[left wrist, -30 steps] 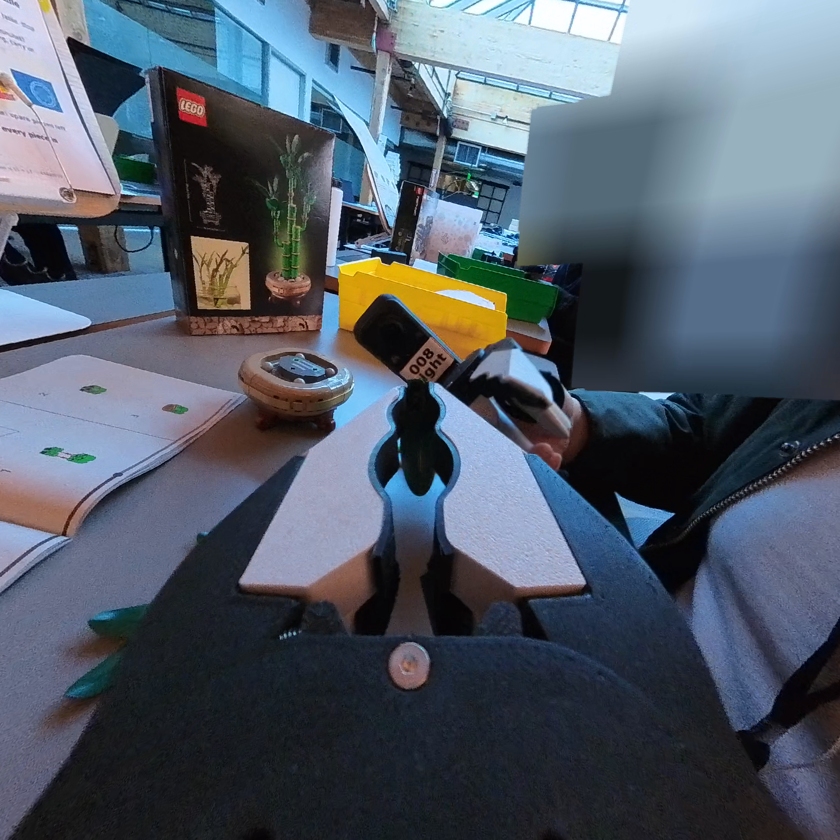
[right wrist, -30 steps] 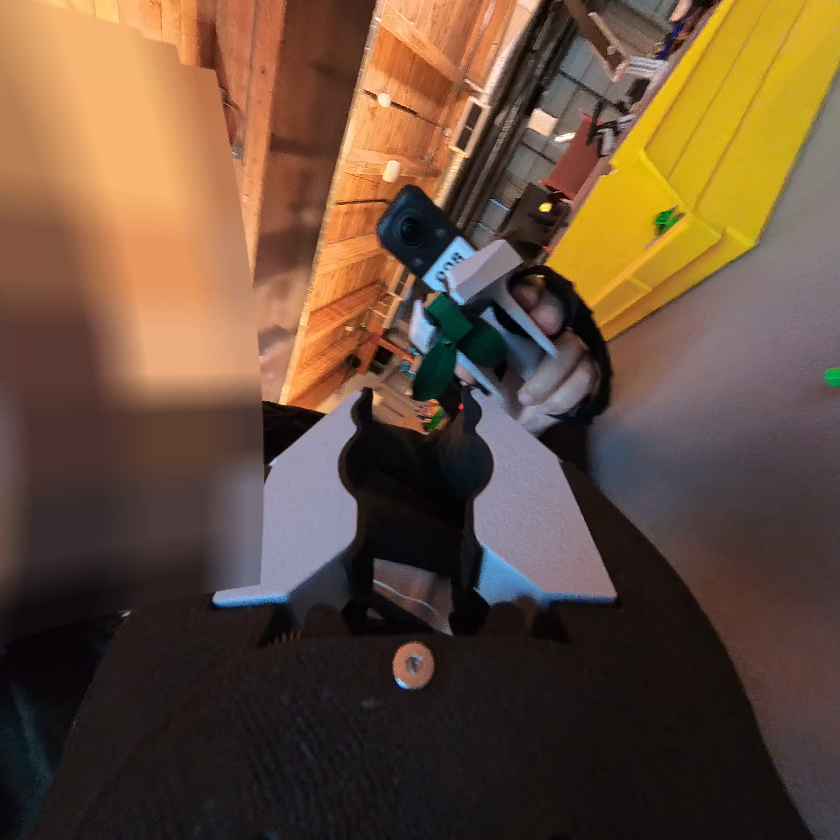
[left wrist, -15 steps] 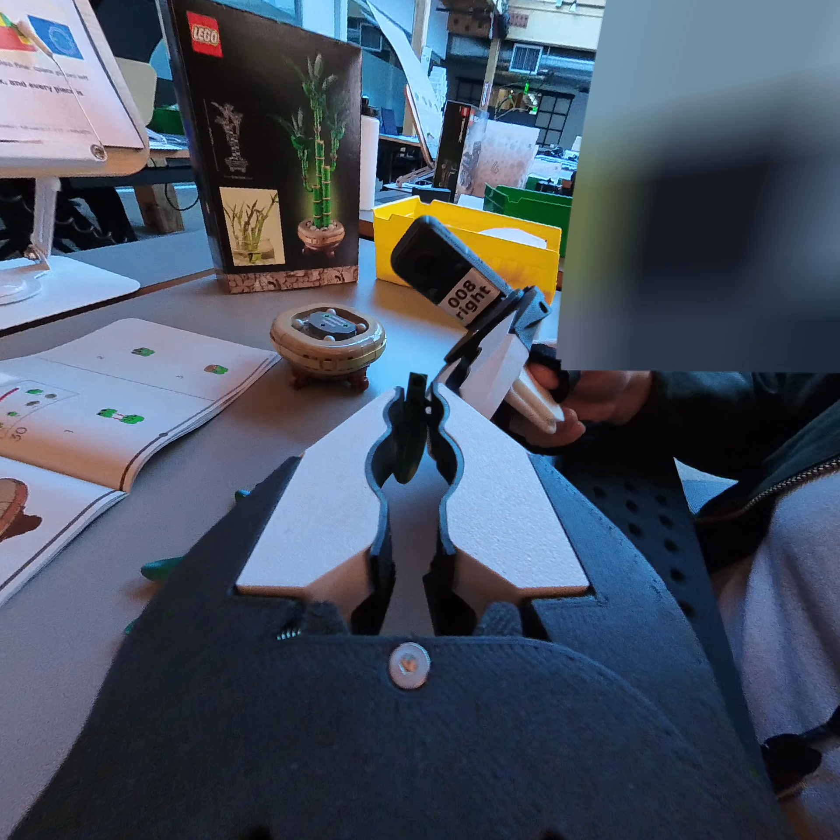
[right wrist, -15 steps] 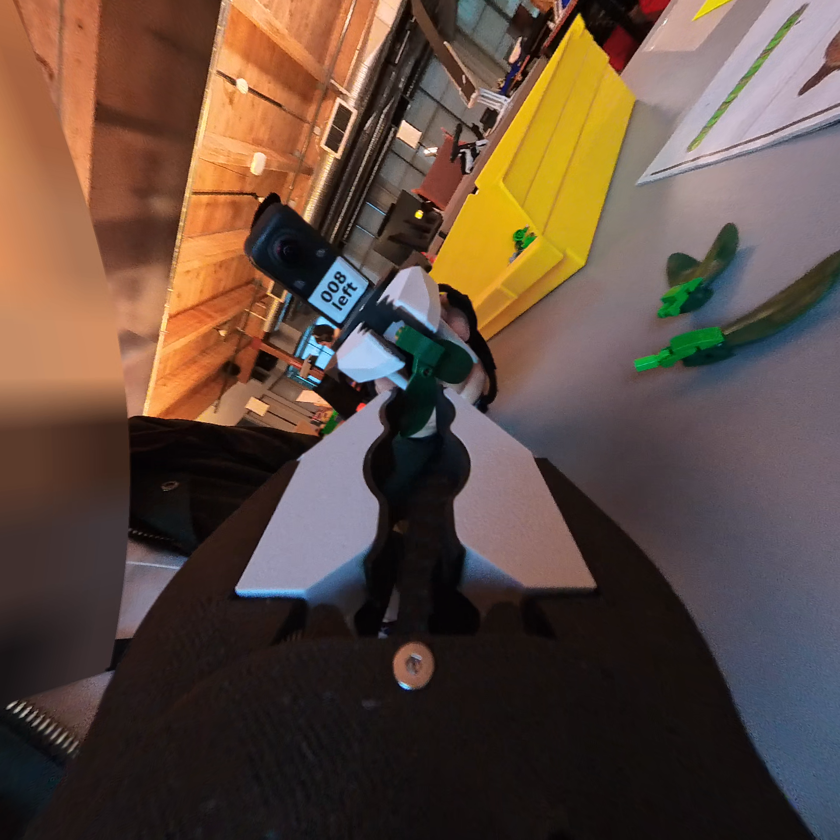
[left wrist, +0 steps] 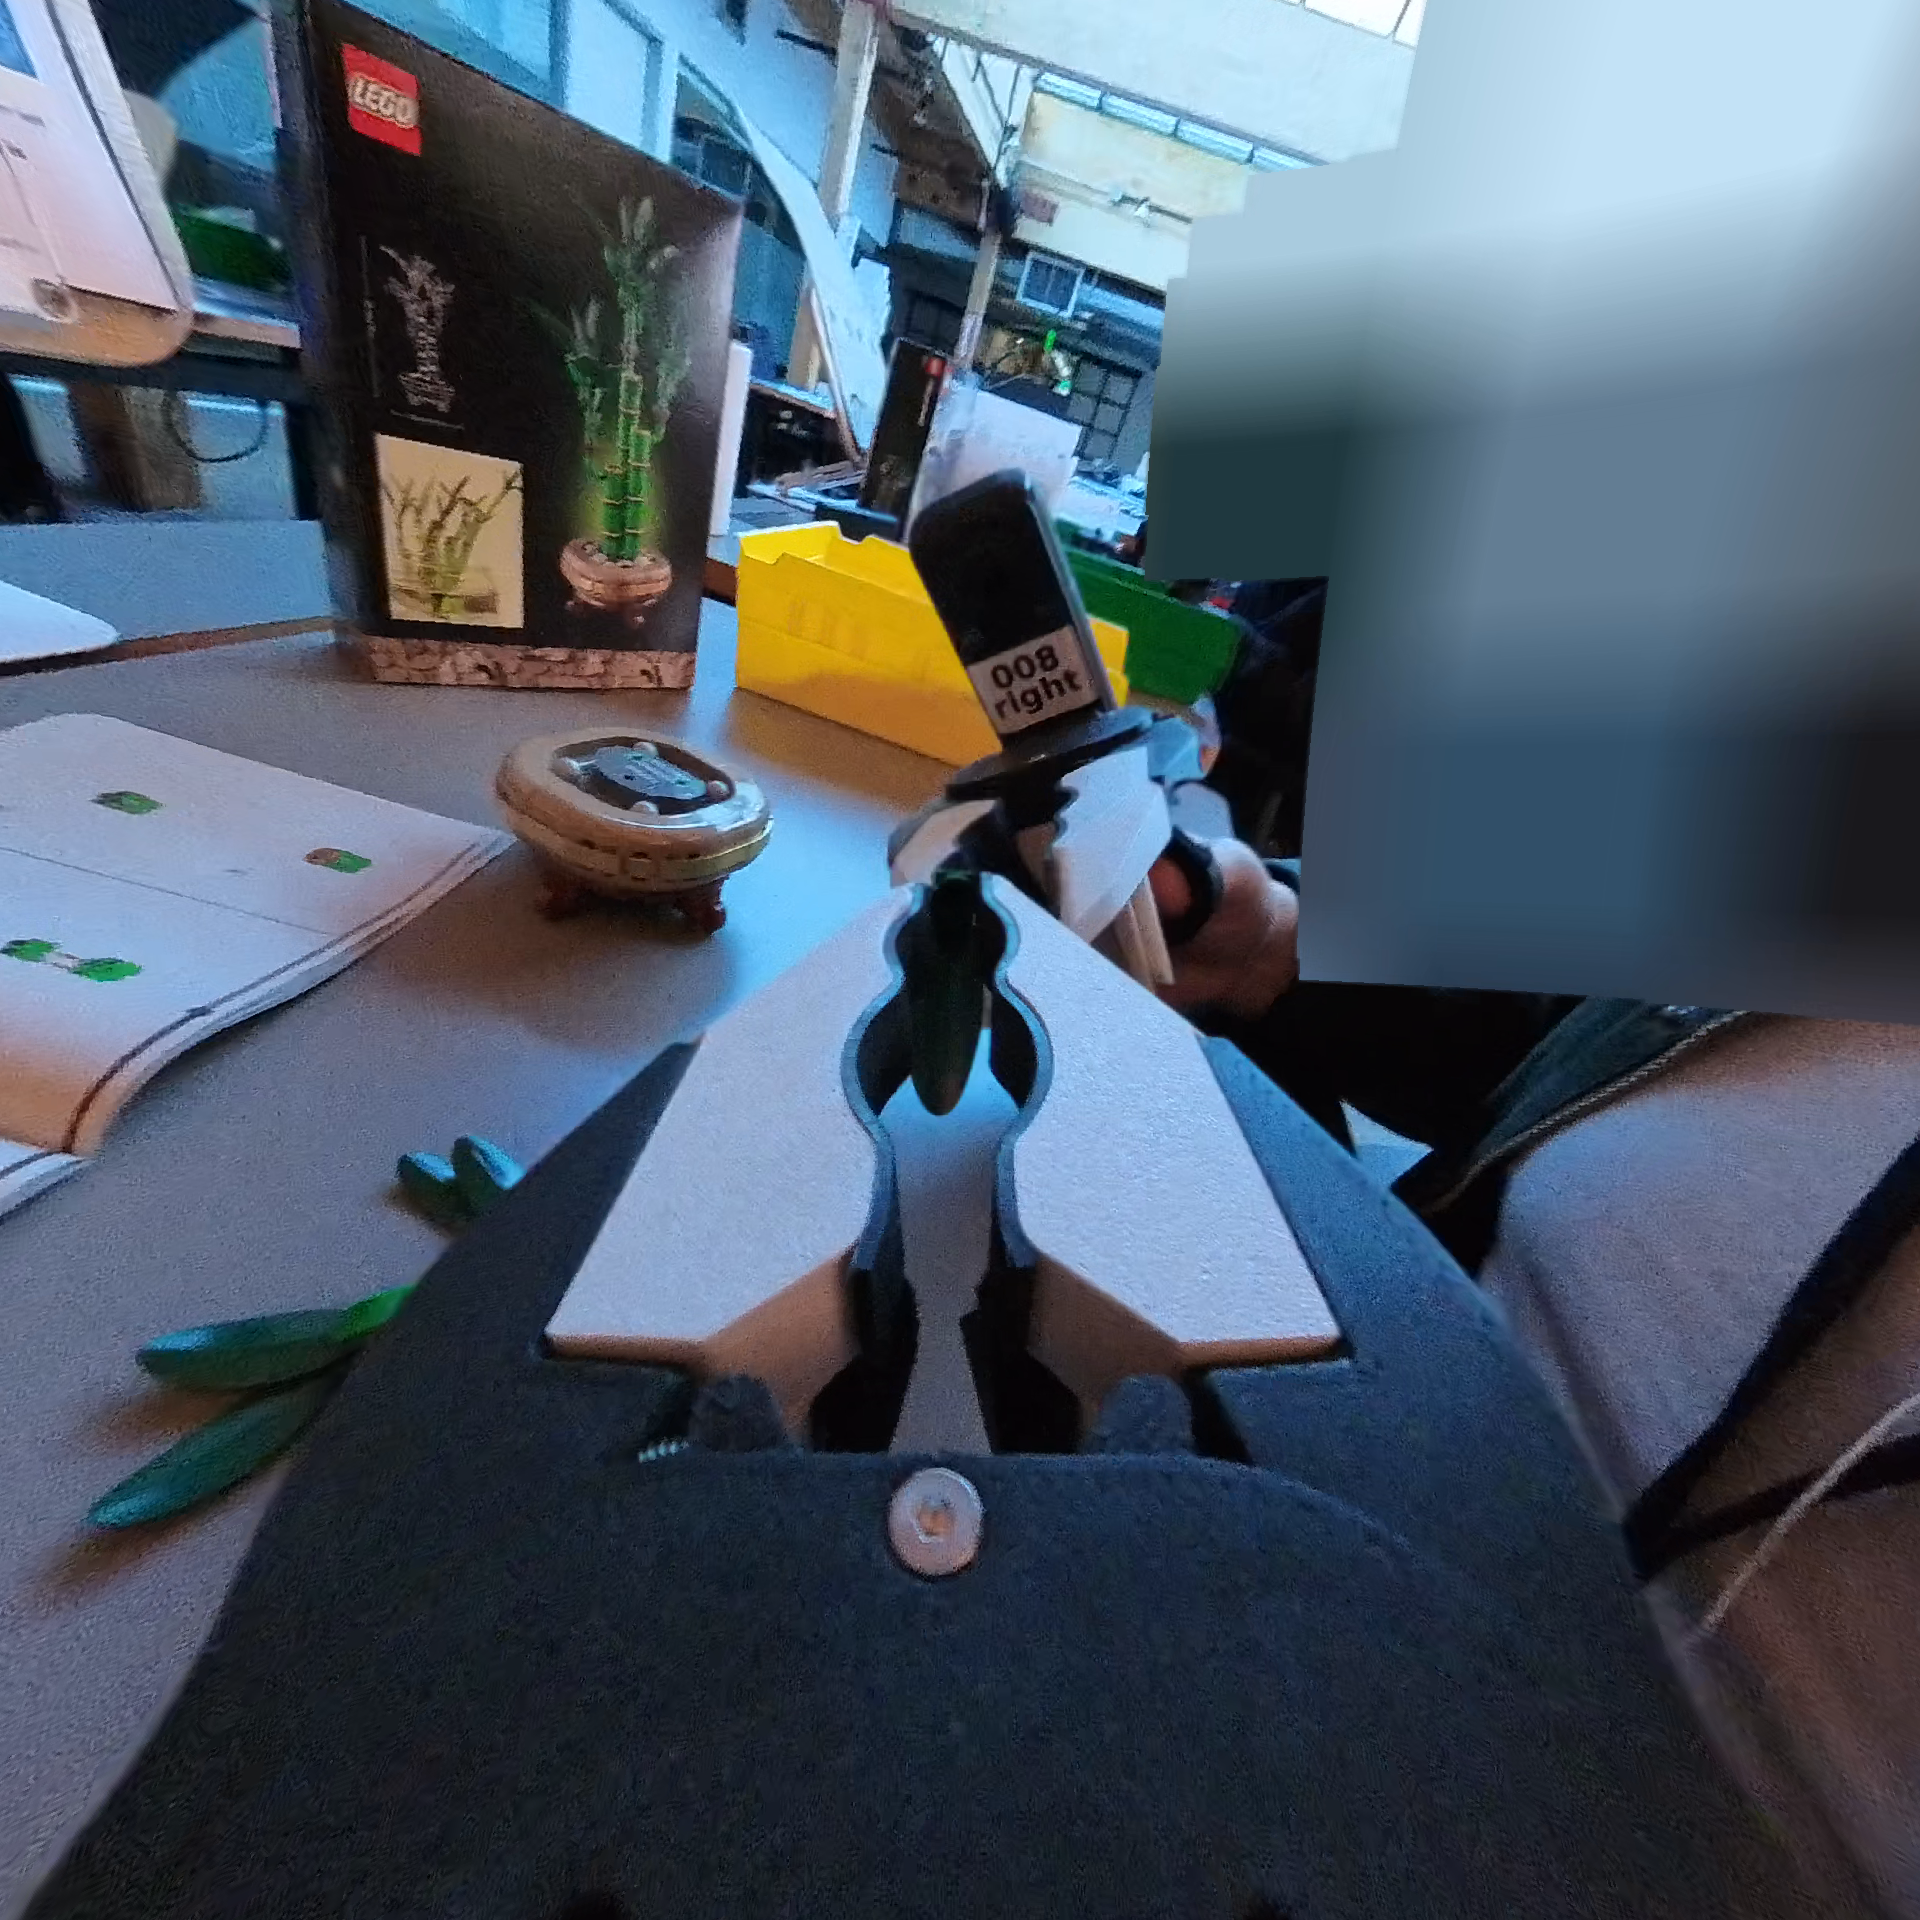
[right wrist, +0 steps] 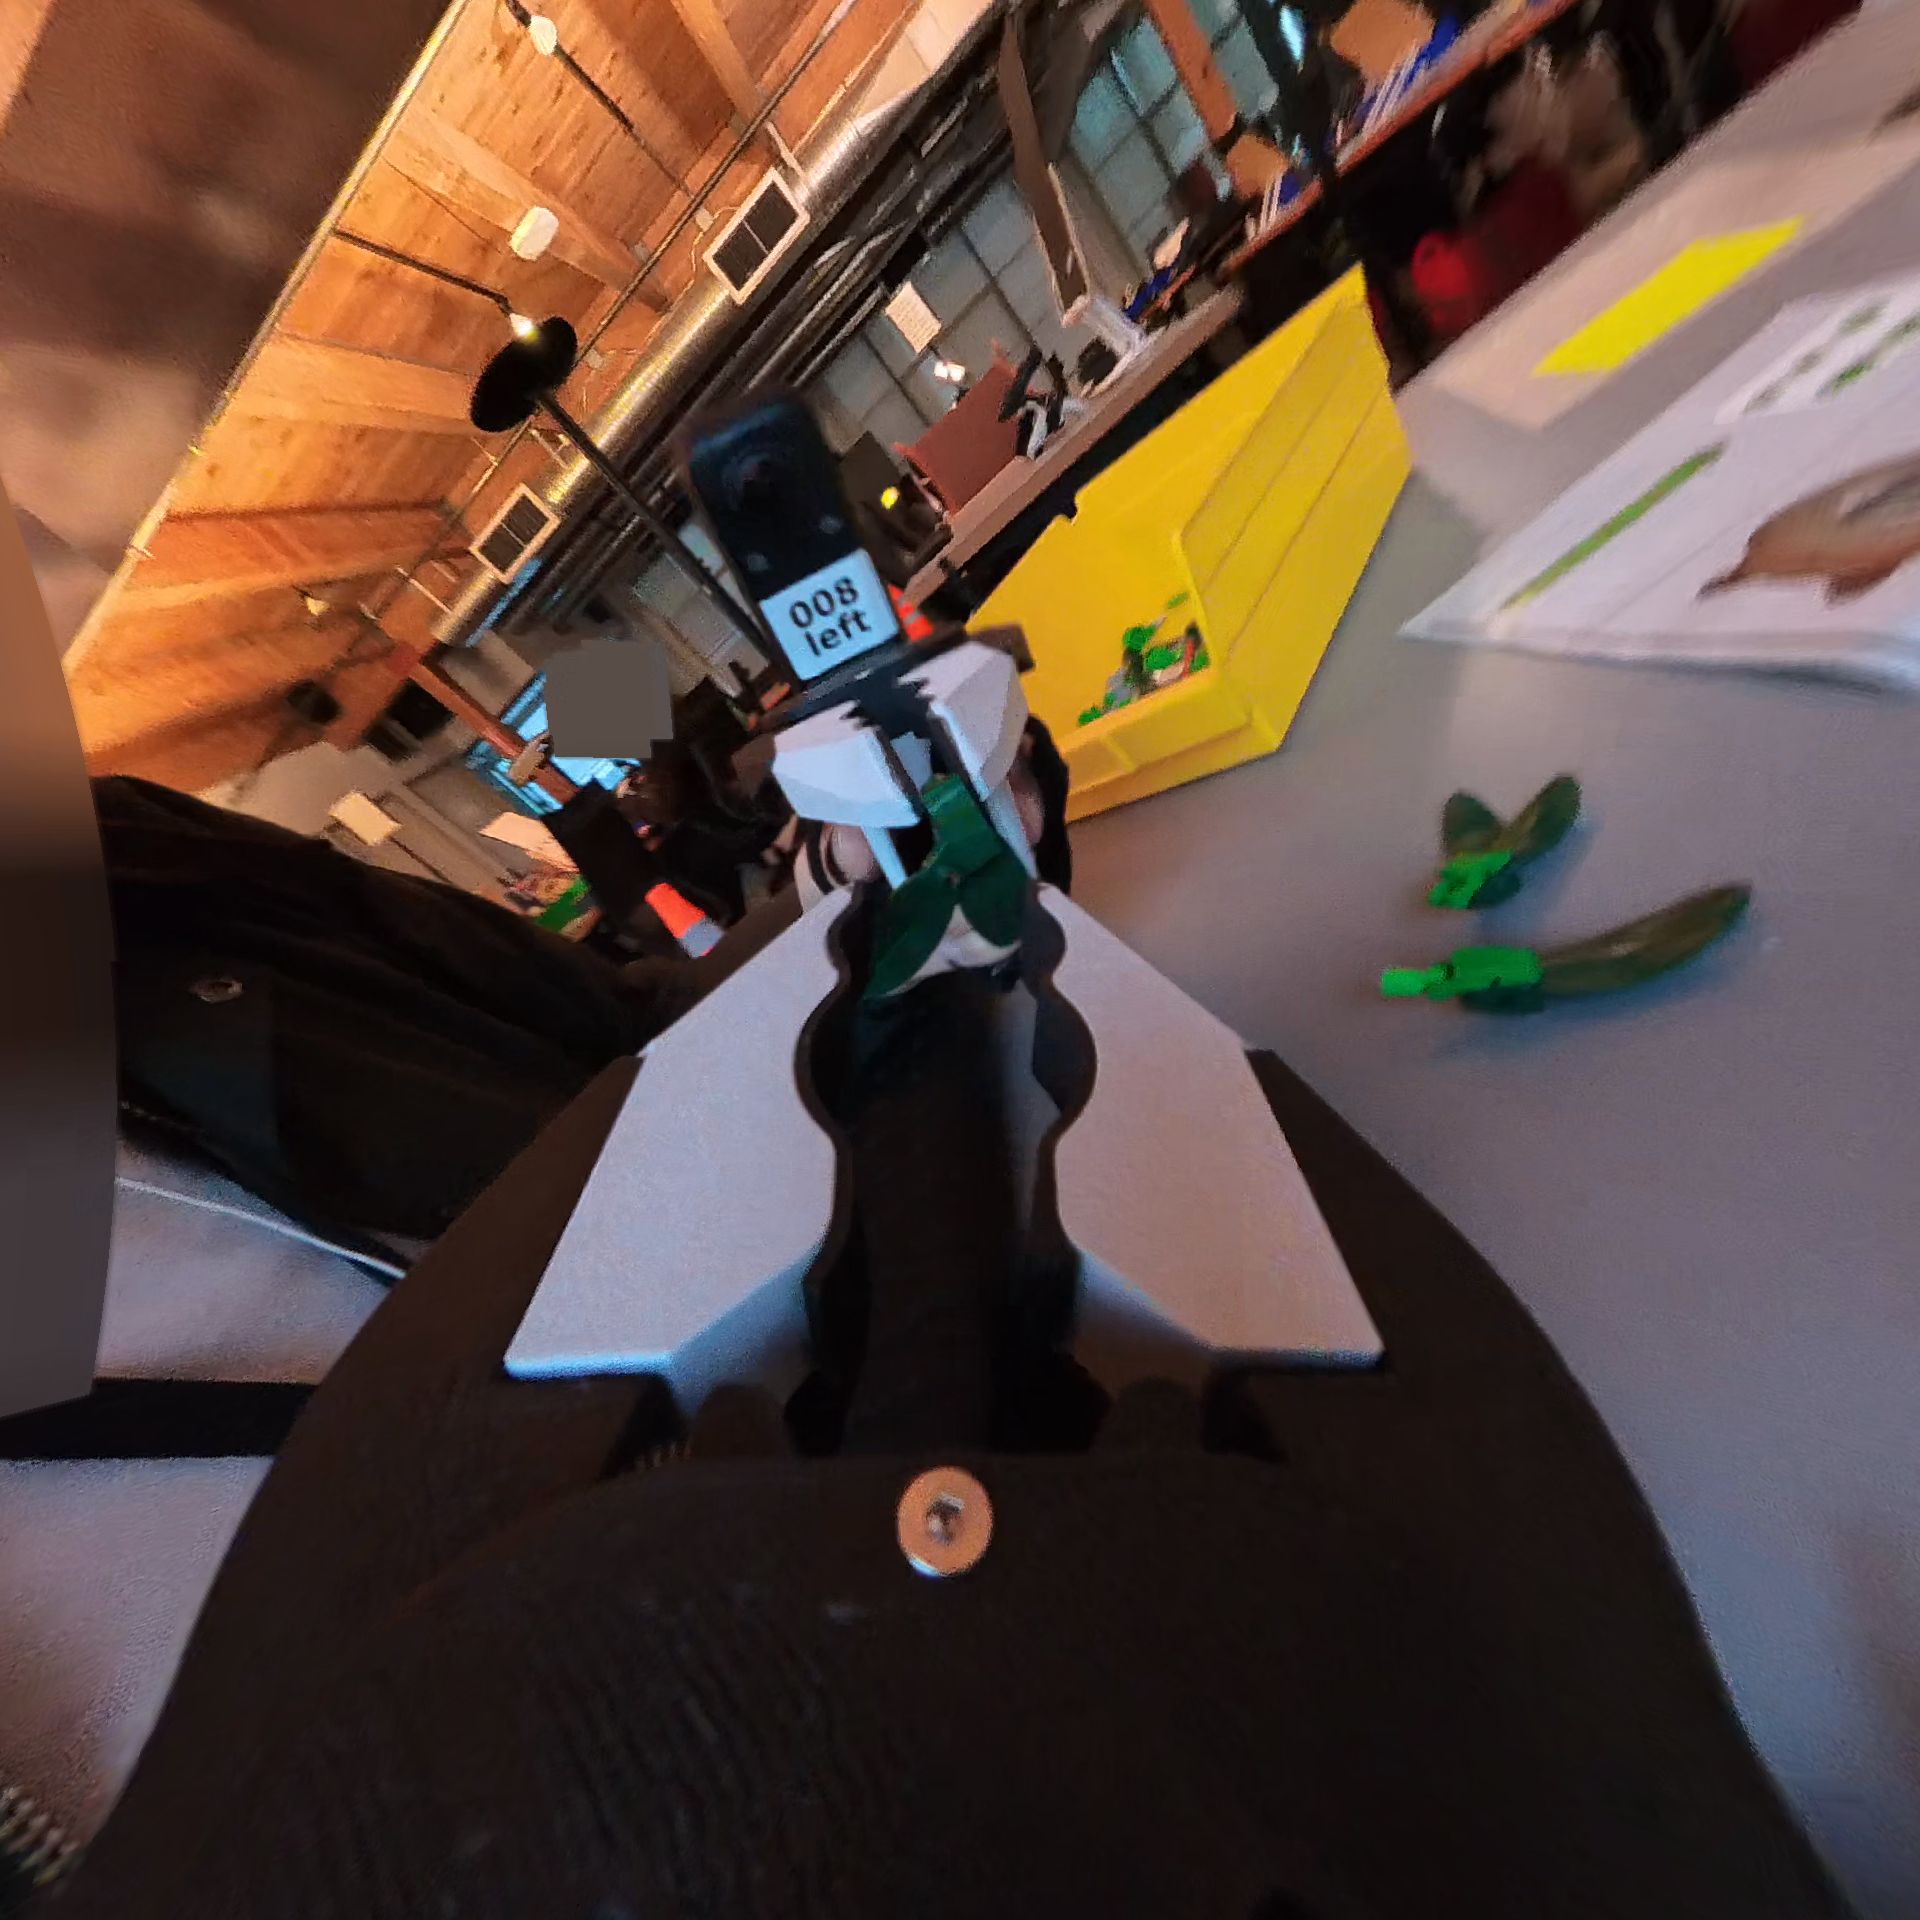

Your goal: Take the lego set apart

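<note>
My left gripper [left wrist: 951, 899] is shut on a dark green leaf piece [left wrist: 943, 1023] and holds it above the table. My right gripper [right wrist: 935, 920] meets it head-on, and its fingers close on the other end of the same green leaf cluster [right wrist: 940, 904]. Each gripper shows in the other's view: the right one [left wrist: 1039, 842] and the left one [right wrist: 904, 774]. The tan pot base [left wrist: 634, 821] of the set stands on the grey table, left of the grippers. Loose green leaves lie on the table [left wrist: 260, 1351] [right wrist: 1558, 961] [right wrist: 1507, 842].
An open instruction booklet [left wrist: 208, 904] lies at the left. The black set box [left wrist: 509, 416] stands behind the pot. A yellow bin [left wrist: 862, 644] [right wrist: 1247, 582] holds several green pieces, with a green bin [left wrist: 1153, 634] beyond it. A person's jacket is at the right. My left and right fingertips are right by each other.
The right gripper has swung round to face the left one and closed onto the leaf piece that the left gripper holds. Both grippers have shifted over the table.
</note>
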Demonstrator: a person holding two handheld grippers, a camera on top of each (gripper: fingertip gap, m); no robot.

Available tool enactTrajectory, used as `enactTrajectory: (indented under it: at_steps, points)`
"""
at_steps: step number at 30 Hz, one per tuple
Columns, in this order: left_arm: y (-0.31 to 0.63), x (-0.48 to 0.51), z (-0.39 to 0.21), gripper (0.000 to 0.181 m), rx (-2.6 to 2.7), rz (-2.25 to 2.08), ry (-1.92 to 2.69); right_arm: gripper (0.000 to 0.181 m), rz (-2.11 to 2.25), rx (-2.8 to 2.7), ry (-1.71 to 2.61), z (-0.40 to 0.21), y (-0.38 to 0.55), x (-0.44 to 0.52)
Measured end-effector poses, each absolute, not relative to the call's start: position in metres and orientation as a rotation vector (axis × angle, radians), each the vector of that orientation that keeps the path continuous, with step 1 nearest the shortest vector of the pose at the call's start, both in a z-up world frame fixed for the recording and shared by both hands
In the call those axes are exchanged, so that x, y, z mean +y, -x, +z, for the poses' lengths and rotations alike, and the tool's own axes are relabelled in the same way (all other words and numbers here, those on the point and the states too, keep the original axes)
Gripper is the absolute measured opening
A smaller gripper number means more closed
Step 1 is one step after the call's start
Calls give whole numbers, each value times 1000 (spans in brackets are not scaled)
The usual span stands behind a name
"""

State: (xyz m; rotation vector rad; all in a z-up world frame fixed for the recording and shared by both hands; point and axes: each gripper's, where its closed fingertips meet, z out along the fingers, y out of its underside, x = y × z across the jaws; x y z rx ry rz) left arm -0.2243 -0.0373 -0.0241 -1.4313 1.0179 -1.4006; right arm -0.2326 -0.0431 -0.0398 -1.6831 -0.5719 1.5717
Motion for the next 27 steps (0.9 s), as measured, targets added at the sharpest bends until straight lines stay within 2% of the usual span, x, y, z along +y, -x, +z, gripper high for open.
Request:
enactTrajectory:
  at_steps: [4,10,27]
  points:
    - [227,-44,-15,5,987,-1547,1400,20,1551,-565,1601,-28,230,-42]
    - [222,-50,-21,5,1044,-1539,1420,10,1587,-552,1540,-19,227,-44]
    - [222,-46,-25,5,964,-1691,1499,7,1570,-572,1611,-30,227,-42]
